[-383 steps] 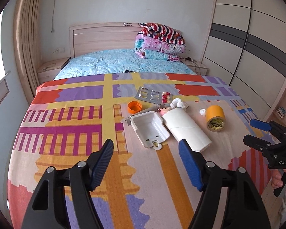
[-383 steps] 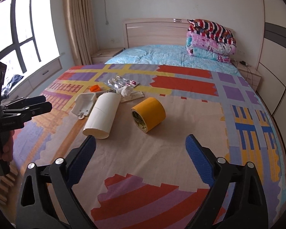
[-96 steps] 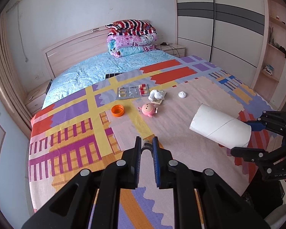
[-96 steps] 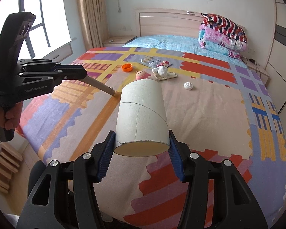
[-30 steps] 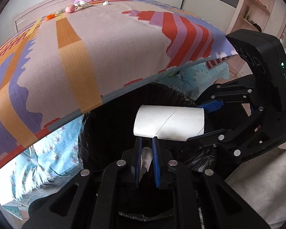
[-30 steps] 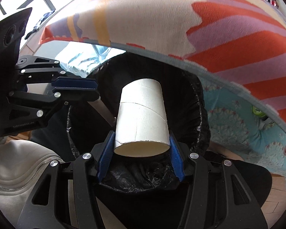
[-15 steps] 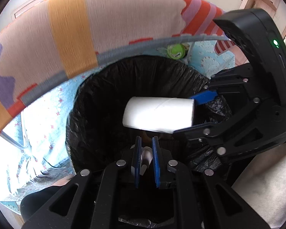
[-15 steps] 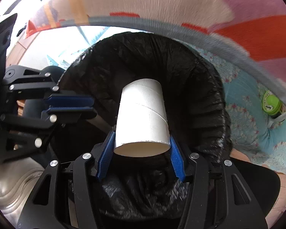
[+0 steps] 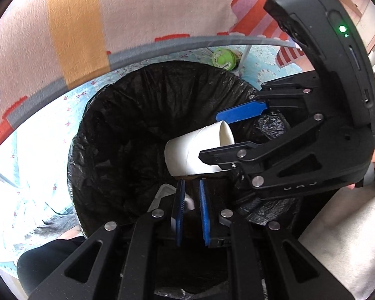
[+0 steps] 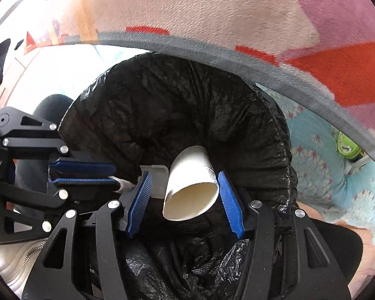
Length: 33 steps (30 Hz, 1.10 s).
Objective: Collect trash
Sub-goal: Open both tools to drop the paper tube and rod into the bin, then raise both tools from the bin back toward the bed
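My right gripper (image 10: 185,200) hangs over the bin (image 10: 275,130), jaws apart; the tube (image 10: 191,187) sits tilted between them, a gap at the left pad. At nine o'clock my left gripper (image 10: 81,173) pinches a white tray (image 10: 155,175). The blanket edge (image 10: 237,57) crowds twelve o'clock.

Both point steeply downward, the left gripper (image 9: 191,185) pinched together, the right gripper (image 10: 184,176) spread apart.

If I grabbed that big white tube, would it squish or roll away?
The cardboard tube looks hollow with thin walls, so it's probably light and would dent if squeezed hard. Being round, it would likely roll on a flat surface.
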Available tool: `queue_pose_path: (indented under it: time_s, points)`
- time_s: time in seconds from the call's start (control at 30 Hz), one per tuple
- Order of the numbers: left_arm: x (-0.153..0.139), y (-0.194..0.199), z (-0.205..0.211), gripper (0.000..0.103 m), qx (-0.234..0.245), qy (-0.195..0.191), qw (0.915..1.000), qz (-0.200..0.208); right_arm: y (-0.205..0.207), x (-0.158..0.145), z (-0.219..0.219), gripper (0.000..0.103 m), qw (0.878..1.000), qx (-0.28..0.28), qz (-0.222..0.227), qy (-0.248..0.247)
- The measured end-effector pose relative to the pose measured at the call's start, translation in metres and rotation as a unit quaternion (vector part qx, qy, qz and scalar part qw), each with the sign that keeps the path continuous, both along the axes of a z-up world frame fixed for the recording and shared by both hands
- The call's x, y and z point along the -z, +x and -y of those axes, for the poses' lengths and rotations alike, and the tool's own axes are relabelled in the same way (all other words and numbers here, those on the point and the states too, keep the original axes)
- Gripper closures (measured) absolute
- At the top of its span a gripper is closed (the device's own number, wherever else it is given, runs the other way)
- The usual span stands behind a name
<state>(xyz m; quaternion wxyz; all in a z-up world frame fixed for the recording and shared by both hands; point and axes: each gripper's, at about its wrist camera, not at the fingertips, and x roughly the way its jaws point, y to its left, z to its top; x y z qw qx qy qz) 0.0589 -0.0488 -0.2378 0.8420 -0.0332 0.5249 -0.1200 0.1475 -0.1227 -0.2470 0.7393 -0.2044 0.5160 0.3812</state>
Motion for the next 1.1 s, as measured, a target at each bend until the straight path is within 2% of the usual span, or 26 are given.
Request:
queue_pose_path:
  time_s: [0.23, 0.53, 0.7, 1.1]
  points:
    - [-0.003, -0.004, 0.004, 0.091, 0.001, 0.003, 1.0000, 0.001, 0.000, -0.016, 0.014, 0.046, 1.000, 0.009, 0.012, 0.021]
    - [-0.018, -0.013, 0.007, 0.091, -0.005, 0.013, 0.9997, 0.022, -0.010, -0.043, 0.032, 0.046, 0.998, 0.023, 0.031, 0.042]
    - [-0.033, -0.016, 0.002, 0.090, -0.023, -0.004, 0.9992, 0.031, -0.016, -0.060, 0.042, 0.046, 0.997, 0.025, 0.046, 0.057]
    - [-0.085, -0.027, -0.004, 0.090, -0.033, 0.010, 0.9958, 0.084, -0.025, -0.102, 0.059, 0.046, 0.992, 0.017, 0.077, 0.095]
